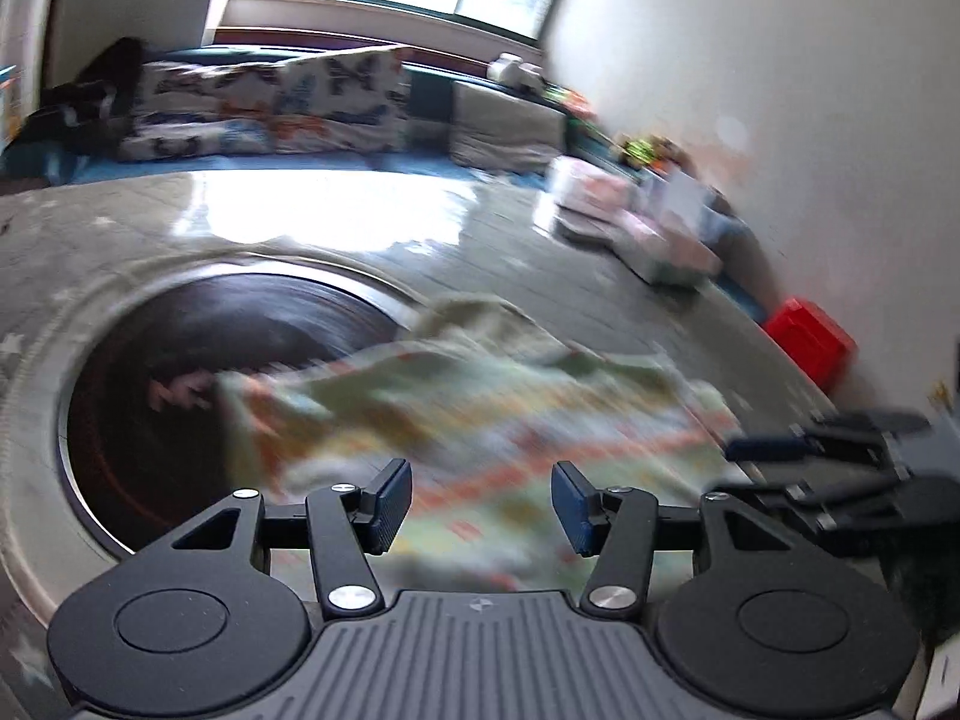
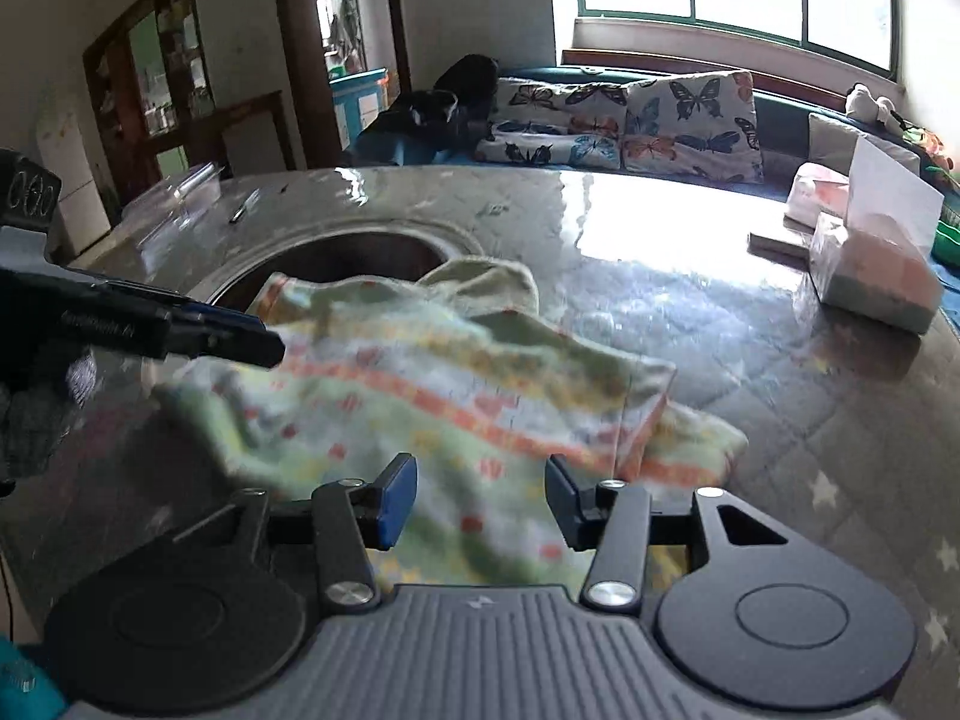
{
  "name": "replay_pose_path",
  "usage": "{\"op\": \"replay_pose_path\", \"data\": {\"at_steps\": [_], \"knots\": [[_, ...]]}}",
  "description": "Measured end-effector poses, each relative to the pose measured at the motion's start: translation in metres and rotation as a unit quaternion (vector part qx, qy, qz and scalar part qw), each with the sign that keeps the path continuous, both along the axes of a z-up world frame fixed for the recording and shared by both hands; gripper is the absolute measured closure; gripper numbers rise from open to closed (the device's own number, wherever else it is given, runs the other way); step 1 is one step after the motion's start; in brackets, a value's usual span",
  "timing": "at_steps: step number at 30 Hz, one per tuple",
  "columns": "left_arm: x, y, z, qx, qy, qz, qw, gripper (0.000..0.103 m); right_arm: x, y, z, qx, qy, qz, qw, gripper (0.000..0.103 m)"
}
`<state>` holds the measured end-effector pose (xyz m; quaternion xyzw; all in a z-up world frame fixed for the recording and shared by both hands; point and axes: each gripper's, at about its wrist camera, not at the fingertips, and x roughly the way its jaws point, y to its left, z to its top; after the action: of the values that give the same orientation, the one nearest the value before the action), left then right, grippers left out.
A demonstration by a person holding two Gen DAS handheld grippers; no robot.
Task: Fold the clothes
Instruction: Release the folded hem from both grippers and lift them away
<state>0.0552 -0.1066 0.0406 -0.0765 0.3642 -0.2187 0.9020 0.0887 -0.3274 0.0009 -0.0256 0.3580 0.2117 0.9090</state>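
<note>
A soft, rumpled cloth (image 2: 456, 396) with orange bands is spread on the glossy bench (image 2: 690, 300), partly over a round dark recess (image 1: 240, 348). Both tools, left (image 1: 482, 507) and right (image 2: 482, 501), are spread apart, pinching nothing.

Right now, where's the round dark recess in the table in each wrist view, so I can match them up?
Left wrist: the round recess fills the left middle, with the patterned garment draped over its right edge.
Right wrist: it sits upper left of centre, behind the garment.
Shared landmark: the butterfly cushions under the window.
</note>
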Motion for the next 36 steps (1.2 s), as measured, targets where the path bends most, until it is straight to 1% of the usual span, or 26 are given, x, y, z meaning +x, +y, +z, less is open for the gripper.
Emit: {"op": "replay_pose_path", "data": {"at_steps": [5,7,10,12,16,18,22,25,27,30,32,36], "knots": [[0.034,0.027,-0.004,-0.008,0.015,0.052,0.9985,0.049,0.026,0.005,-0.004,0.010,-0.004,-0.010,1.000,0.054],[0.041,0.035,-0.008,-0.006,0.021,0.063,0.9978,0.049,0.036,0.006,-0.008,0.011,-0.003,-0.017,1.000,0.054],[0.047,0.041,-0.015,0.001,0.030,0.072,0.9969,0.049,0.050,0.005,-0.013,0.016,0.001,-0.029,0.999,0.054],[0.048,0.044,-0.018,0.003,0.034,0.074,0.9966,0.049,0.058,0.003,-0.018,0.016,0.003,-0.038,0.999,0.051],[0.047,0.045,-0.019,0.002,0.033,0.077,0.9964,0.049,0.066,-0.005,-0.025,0.020,0.014,-0.062,0.998,0.050],[0.043,0.046,-0.015,-0.001,0.030,0.078,0.9965,0.049,0.063,-0.007,-0.022,0.022,0.012,-0.065,0.998,0.050],[0.029,0.047,-0.006,-0.005,0.018,0.072,0.9972,0.047,0.049,-0.006,-0.014,0.023,0.010,-0.053,0.998,0.047],[0.012,0.046,-0.001,-0.005,0.011,0.059,0.9982,0.047,0.034,0.002,-0.011,0.022,0.010,-0.030,0.999,0.045],[-0.001,0.045,0.002,-0.002,0.006,0.048,0.9988,0.046,0.024,0.011,-0.008,0.017,0.003,-0.012,1.000,0.041],[-0.017,0.044,0.001,0.005,0.006,0.036,0.9993,0.045,0.016,0.025,-0.006,0.010,-0.007,0.011,1.000,0.039],[-0.028,0.042,-0.002,0.017,0.007,0.025,0.9995,0.045,0.013,0.035,-0.006,0.010,-0.010,0.023,1.000,0.038],[-0.041,0.036,-0.011,0.056,0.005,0.020,0.9982,0.045,0.008,0.054,-0.009,-0.002,-0.017,0.048,0.999,0.035]]}}
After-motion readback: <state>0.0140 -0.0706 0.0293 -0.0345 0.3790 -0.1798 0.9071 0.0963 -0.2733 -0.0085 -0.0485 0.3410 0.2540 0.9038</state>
